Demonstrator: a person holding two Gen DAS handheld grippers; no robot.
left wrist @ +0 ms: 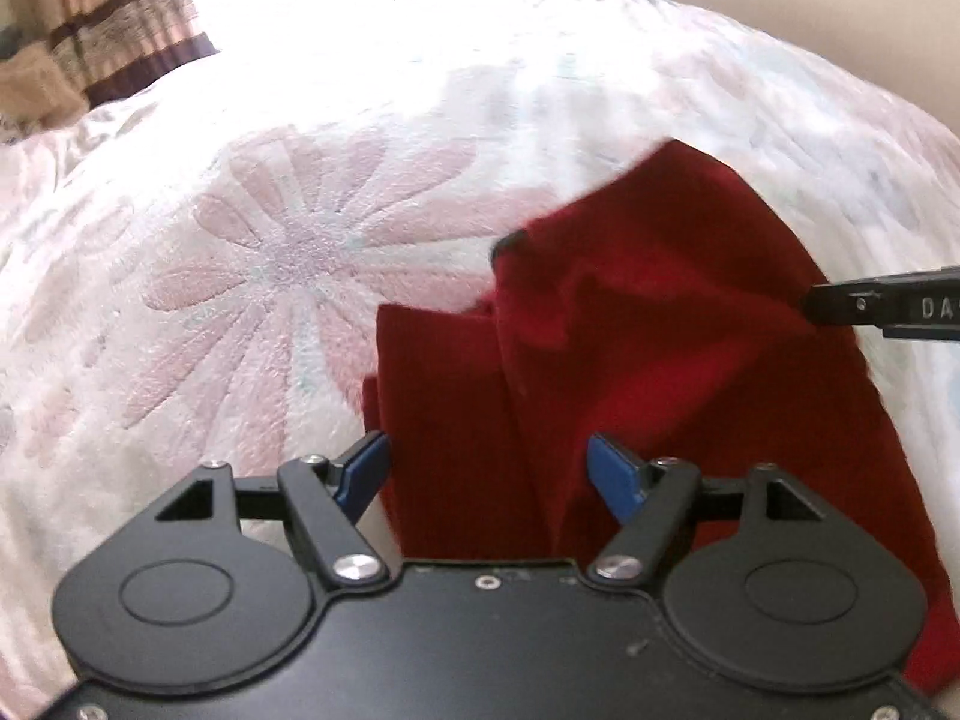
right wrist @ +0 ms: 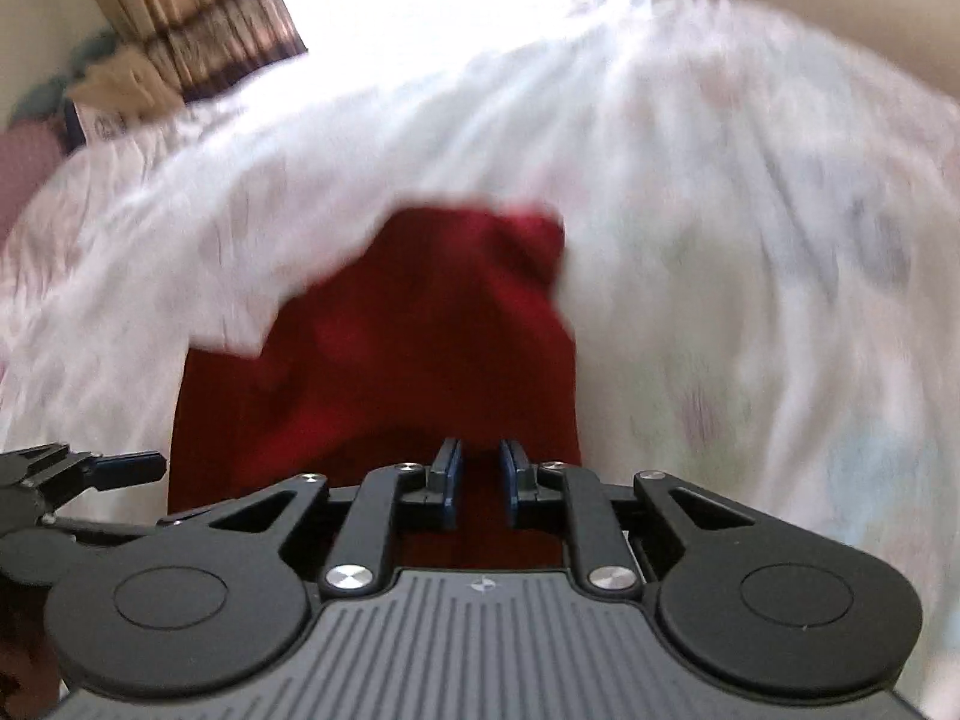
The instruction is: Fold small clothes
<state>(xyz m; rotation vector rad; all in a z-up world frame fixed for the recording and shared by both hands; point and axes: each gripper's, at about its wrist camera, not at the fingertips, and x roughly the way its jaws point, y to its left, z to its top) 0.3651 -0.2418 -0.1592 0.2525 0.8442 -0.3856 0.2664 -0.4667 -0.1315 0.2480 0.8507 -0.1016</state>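
A small dark red garment point(left wrist: 630, 330) lies rumpled on a white bedspread with pink flowers point(left wrist: 288, 258). My left gripper point(left wrist: 489, 474) is open, its blue pads either side of the garment's near edge, holding nothing. My right gripper point(right wrist: 480, 480) has its pads close together with red cloth point(right wrist: 420, 330) between them; it looks shut on the garment's edge and lifts it. The right gripper's tip also shows at the right edge of the left wrist view point(left wrist: 840, 303), at the cloth. The left gripper's finger shows at the left of the right wrist view point(right wrist: 129, 465).
Striped brown curtains point(left wrist: 114, 18) hang behind the bed by a bright window. A beige wall point(left wrist: 840, 12) stands at the right. Soft items point(right wrist: 78, 102) sit at the bed's far left. The right wrist view is motion-blurred.
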